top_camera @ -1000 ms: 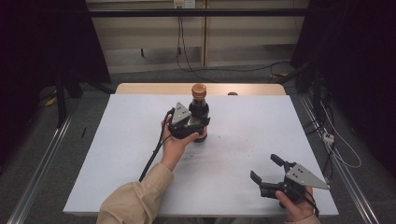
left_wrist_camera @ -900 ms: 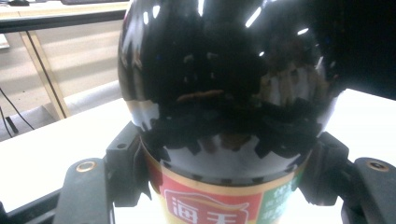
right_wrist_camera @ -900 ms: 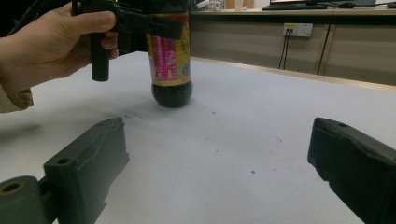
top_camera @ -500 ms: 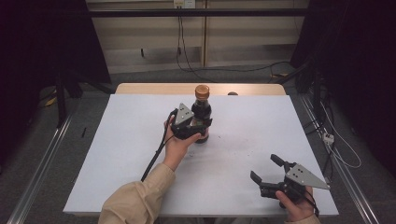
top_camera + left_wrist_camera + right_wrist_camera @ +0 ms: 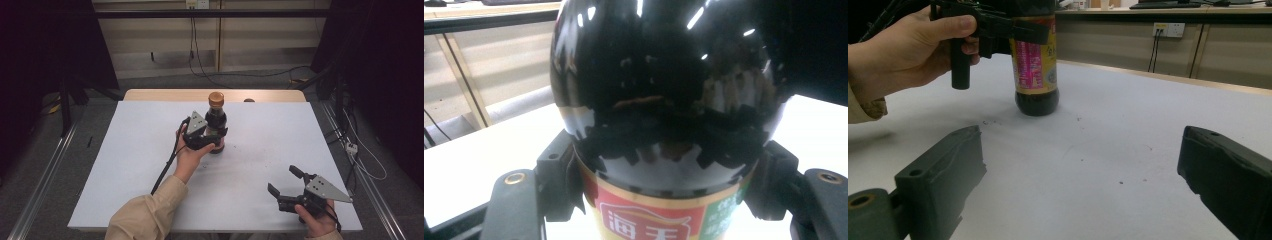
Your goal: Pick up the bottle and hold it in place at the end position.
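Bottle [image 5: 216,122]: upright on surface [image 5: 135,165], centre, toward far edge; base down, brown cap up. Left tongs [image 5: 214,141] clamped on bottle's body above label, one jaw each side, likely steadying it for lift or for cap work. Right tongs [image 5: 286,186] wide apart, holding nothing, near front right corner, probably waiting. Against earlier frames: bottle and both tongs in same places; grip unchanged.
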Demonstrator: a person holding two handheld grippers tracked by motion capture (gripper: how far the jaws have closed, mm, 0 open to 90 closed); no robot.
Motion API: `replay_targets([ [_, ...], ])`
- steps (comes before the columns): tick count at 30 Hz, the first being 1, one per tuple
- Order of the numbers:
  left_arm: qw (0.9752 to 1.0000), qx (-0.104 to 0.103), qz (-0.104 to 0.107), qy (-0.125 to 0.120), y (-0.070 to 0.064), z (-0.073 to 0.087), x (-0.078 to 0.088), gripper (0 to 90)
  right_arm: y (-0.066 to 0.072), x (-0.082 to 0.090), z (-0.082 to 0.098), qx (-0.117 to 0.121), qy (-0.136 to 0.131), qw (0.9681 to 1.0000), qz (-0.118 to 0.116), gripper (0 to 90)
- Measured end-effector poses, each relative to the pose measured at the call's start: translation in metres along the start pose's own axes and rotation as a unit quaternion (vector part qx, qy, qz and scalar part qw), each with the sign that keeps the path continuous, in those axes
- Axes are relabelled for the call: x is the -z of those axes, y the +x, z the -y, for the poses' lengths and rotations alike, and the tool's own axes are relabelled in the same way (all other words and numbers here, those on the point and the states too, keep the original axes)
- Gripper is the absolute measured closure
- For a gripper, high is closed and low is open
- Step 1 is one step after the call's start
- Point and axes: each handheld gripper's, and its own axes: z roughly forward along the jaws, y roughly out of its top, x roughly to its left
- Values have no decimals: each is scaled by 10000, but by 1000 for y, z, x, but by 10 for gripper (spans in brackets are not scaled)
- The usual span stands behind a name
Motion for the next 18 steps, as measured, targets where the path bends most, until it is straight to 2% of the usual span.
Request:
replay_targets([
  [2, 10000, -37, 44, -6, 2, 0, 1, 304, 0, -1, 0, 43, 11, 10000, -19, 40],
  [3, 10000, 10, 40, -31, 2, 1, 1, 304, 1, -2, 0, 58, 18, 10000, -10, 40],
  [8, 9998, -115, 160, -7, 6, 1, 1, 304, 0, -6, -1, 97, 80, 9999, -53, 38],
  [18, 9998, -113, 163, 5, 6, 1, 1, 302, 0, -20, -5, 86, 281, 9996, -8, 35],
])
